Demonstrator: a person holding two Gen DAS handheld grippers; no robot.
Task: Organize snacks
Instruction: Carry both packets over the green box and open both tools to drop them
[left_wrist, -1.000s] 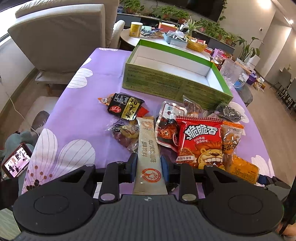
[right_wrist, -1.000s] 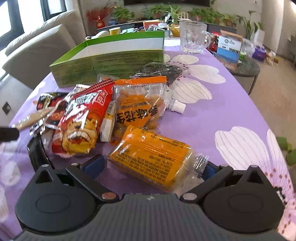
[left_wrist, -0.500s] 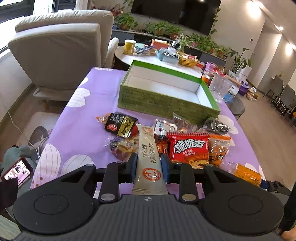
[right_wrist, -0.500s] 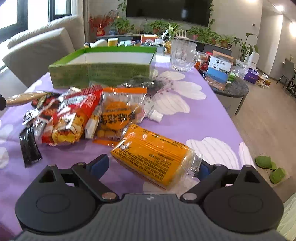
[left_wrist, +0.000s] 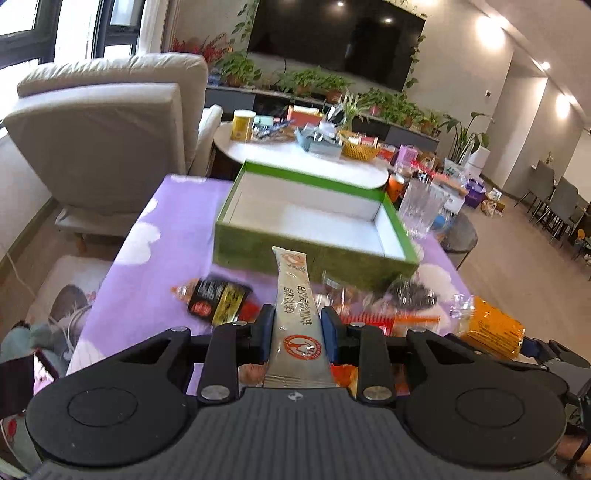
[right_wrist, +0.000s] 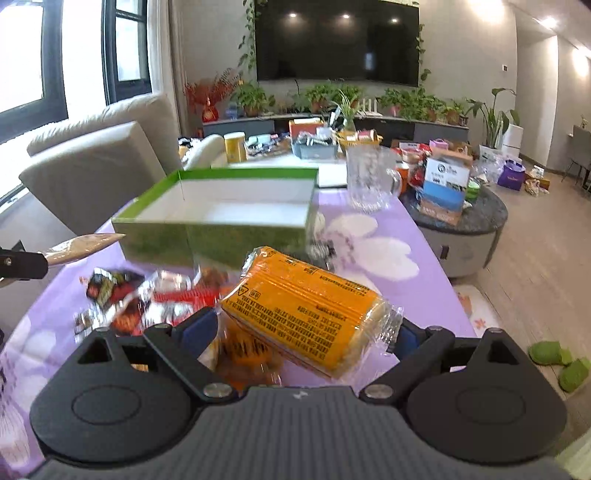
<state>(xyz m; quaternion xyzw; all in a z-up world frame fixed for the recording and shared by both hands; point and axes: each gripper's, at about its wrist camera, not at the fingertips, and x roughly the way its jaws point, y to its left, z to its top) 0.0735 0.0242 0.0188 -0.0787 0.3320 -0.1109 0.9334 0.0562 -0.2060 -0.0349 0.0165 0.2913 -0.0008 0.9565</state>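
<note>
My left gripper (left_wrist: 297, 326) is shut on a long beige drink-powder sachet (left_wrist: 297, 295), which sticks out forward and is lifted above the purple tablecloth (left_wrist: 162, 266). My right gripper (right_wrist: 304, 328) is shut on a wide orange wrapped snack pack (right_wrist: 306, 308), also held off the table. The same pack (left_wrist: 493, 326) shows at the right of the left wrist view. An open green box (left_wrist: 314, 218) with a white inside stands ahead of both grippers, seen too as the green box (right_wrist: 221, 214). Loose snack packets (right_wrist: 147, 295) lie below.
A black and yellow packet (left_wrist: 218, 301) lies left of the pile. A glass mug (right_wrist: 371, 181) stands right of the box. A beige armchair (left_wrist: 107, 140) is at the far left, a round white table (left_wrist: 306, 158) behind, a dark side table (right_wrist: 469, 218) at right.
Both grippers have risen with their packs, lifting them off the table. The views now tilt up, showing more of the room, and the snack pile sits lower in view.
</note>
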